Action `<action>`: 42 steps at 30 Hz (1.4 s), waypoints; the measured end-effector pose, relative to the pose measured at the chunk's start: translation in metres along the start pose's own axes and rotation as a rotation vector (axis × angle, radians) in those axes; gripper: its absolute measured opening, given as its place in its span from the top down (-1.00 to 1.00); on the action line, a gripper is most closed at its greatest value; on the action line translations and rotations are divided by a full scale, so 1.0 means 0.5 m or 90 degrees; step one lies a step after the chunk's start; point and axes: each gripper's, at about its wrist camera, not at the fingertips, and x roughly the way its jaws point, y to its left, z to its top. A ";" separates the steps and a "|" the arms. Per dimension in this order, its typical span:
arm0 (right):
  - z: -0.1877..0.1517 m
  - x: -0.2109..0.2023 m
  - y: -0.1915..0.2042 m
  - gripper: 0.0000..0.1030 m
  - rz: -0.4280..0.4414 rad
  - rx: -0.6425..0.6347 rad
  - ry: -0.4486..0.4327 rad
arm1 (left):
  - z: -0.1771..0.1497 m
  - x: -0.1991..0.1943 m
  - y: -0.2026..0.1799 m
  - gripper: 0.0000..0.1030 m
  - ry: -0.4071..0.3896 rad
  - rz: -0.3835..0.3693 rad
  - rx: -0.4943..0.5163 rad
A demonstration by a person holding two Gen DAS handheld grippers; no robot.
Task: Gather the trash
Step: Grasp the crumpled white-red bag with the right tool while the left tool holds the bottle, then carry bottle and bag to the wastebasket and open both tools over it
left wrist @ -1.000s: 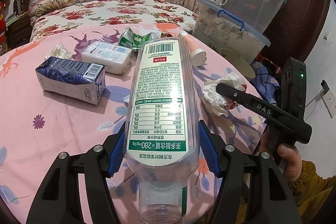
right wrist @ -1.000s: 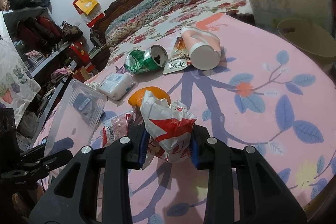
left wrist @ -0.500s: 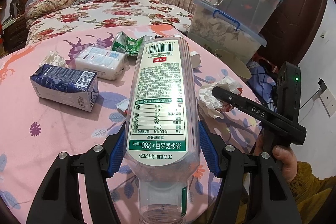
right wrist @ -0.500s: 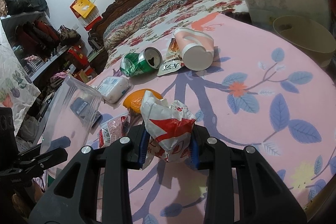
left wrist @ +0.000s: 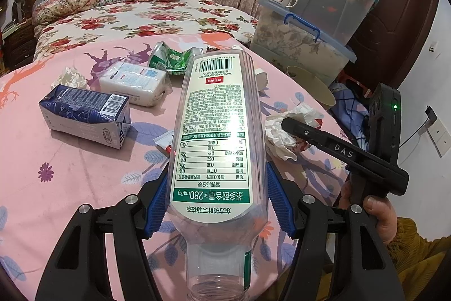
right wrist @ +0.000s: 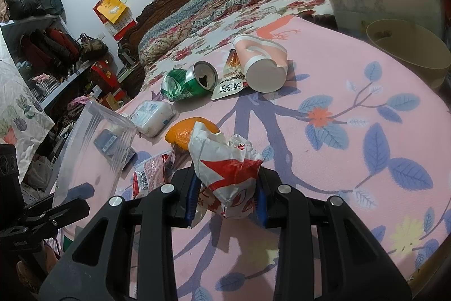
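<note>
My left gripper (left wrist: 217, 205) is shut on a clear plastic bottle (left wrist: 217, 131) with a green-and-white label, held above the pink tablecloth (left wrist: 70, 174). My right gripper (right wrist: 225, 196) is shut on a crumpled white-and-red wrapper (right wrist: 225, 174), just above the cloth. The wrapper also shows in the left wrist view (left wrist: 284, 131), with the right gripper's body over it. The bottle shows at the left of the right wrist view (right wrist: 93, 148).
On the table lie a blue carton (left wrist: 84, 117), a tissue pack (left wrist: 132, 82), a crushed green can (right wrist: 188, 83), a pink cup (right wrist: 260, 66), an orange (right wrist: 183, 134) and small wrappers (right wrist: 146, 177). A tan bin (right wrist: 408, 52) stands off the table's right edge by storage boxes (left wrist: 304, 47).
Both grippers keep their hold. The left wrist view has drawn back and lifted slightly; the right gripper with the wrapper has shifted a little toward the near edge.
</note>
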 end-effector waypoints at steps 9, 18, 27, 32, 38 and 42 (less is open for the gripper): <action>-0.005 -0.004 0.001 0.33 0.000 0.001 -0.003 | -0.001 0.000 0.000 -0.17 -0.001 -0.001 0.001; -0.003 -0.004 0.000 0.33 0.000 0.001 -0.003 | -0.001 -0.001 0.000 -0.17 0.000 0.000 0.002; 0.002 -0.009 -0.002 0.33 0.000 0.003 -0.009 | 0.004 0.002 -0.004 -0.17 0.001 -0.002 0.006; 0.007 -0.016 -0.012 0.33 -0.003 0.009 -0.015 | 0.022 0.016 -0.017 -0.17 0.009 -0.017 0.015; 0.017 -0.026 -0.041 0.33 -0.006 0.036 -0.025 | 0.054 0.059 -0.035 -0.17 0.035 -0.050 0.024; 0.026 -0.041 -0.067 0.33 -0.012 0.048 -0.044 | 0.090 0.094 -0.071 -0.17 0.052 -0.062 0.052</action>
